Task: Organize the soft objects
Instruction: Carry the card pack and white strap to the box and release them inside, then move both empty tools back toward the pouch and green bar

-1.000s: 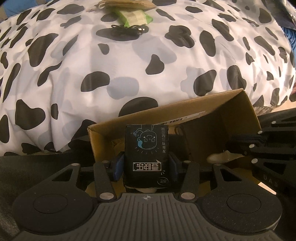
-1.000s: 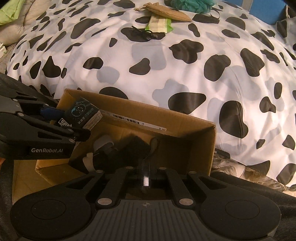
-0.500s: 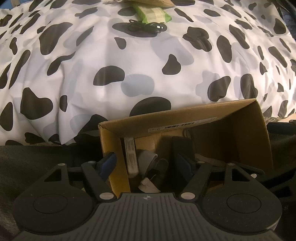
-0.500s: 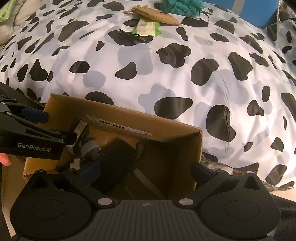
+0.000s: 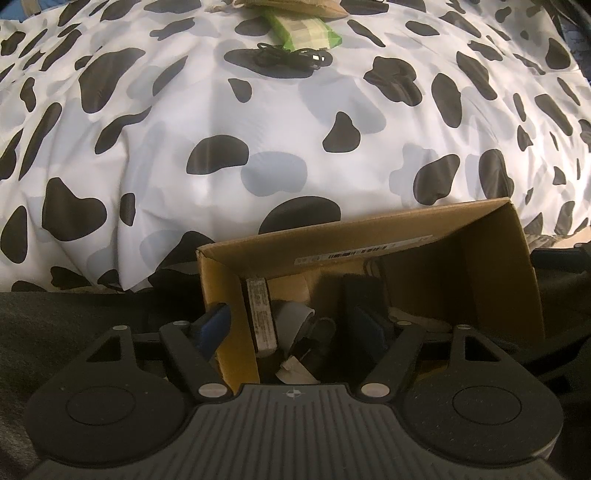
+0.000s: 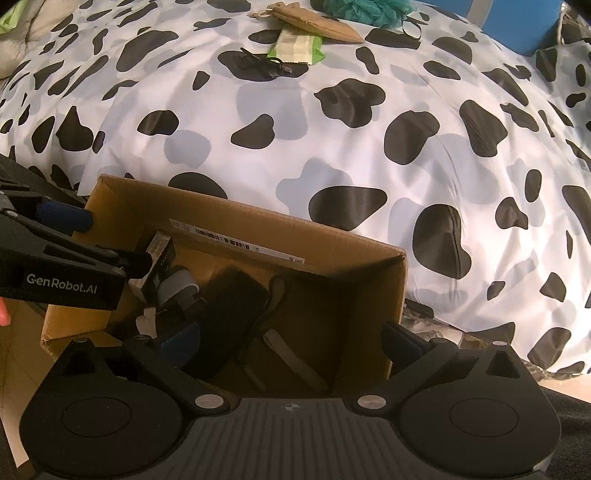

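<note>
An open cardboard box (image 5: 369,232) sits against the cow-print duvet. Inside, a black tissue pack (image 5: 261,317) stands on edge by the left wall, beside a grey roll (image 5: 291,317) and a black pouch (image 6: 232,306). My left gripper (image 5: 291,326) is open and holds nothing. One of its pads is outside the box's left wall, the other inside. My right gripper (image 6: 291,341) is wide open over the box (image 6: 258,225), with its right finger outside the right wall. The left gripper (image 6: 110,240) shows at the left edge, next to the tissue pack (image 6: 160,266).
Far up the duvet (image 6: 369,155) lie a green wipes pack (image 6: 299,46), a black cable (image 6: 266,66), a tan pouch (image 6: 314,22) and a teal mesh sponge (image 6: 365,9). A blue box (image 6: 517,22) stands at the back right. A dark surface borders the box on the near side.
My left gripper opened and let the black tissue pack drop into the box. My right gripper went from shut to wide open. Neither hand shifted much.
</note>
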Action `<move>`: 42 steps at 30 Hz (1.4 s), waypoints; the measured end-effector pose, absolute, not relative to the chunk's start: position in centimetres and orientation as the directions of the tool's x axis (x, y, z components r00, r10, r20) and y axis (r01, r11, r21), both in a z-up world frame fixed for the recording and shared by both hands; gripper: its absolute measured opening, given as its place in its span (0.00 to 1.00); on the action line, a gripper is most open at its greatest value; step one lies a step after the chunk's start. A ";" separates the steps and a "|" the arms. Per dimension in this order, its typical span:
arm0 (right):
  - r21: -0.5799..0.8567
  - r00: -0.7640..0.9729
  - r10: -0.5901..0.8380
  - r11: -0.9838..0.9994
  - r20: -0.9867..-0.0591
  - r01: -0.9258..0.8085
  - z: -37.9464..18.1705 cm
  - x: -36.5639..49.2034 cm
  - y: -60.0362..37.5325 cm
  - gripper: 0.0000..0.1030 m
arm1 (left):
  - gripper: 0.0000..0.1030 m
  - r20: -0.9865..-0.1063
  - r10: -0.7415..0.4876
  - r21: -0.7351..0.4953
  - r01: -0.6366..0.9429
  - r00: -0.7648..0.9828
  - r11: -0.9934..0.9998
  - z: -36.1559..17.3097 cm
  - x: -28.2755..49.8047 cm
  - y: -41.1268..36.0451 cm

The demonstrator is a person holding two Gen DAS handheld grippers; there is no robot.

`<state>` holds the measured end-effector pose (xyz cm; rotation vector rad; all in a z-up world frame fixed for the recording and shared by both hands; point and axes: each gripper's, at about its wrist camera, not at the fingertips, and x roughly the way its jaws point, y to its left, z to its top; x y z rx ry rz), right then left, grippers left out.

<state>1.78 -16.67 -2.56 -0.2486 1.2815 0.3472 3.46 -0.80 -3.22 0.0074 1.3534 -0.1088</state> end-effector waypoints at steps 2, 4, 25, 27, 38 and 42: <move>0.011 0.247 0.114 0.922 -0.962 -0.386 -2.5 1.8 -16.7 1.00 | 0.71 -0.972 -0.070 -0.054 0.079 0.224 0.995 -3.1 3.4 -0.7; 0.012 0.249 0.115 0.924 -0.962 -0.383 -2.5 1.8 -16.8 1.00 | 0.71 -0.969 -0.069 -0.054 0.070 0.238 0.996 -2.9 3.4 -0.6; 0.001 0.319 0.114 0.942 -0.941 -0.335 -1.4 2.2 -17.4 1.00 | 0.71 -0.924 -0.075 -0.077 0.010 0.376 0.997 -1.1 3.6 0.2; 0.000 0.333 0.113 0.947 -0.936 -0.322 -1.2 2.3 -17.6 1.00 | 0.71 -0.918 -0.078 -0.081 0.007 0.390 0.997 -0.8 3.6 0.3; 0.004 0.444 0.116 0.969 -0.889 -0.245 0.5 2.8 -18.8 1.00 | 0.71 -0.881 -0.098 -0.101 0.018 0.464 0.995 0.4 3.5 0.4; 0.021 0.487 0.131 0.974 -0.864 -0.226 1.3 2.9 -19.3 1.00 | 0.71 -0.869 -0.112 -0.113 0.027 0.483 0.993 0.7 3.4 0.3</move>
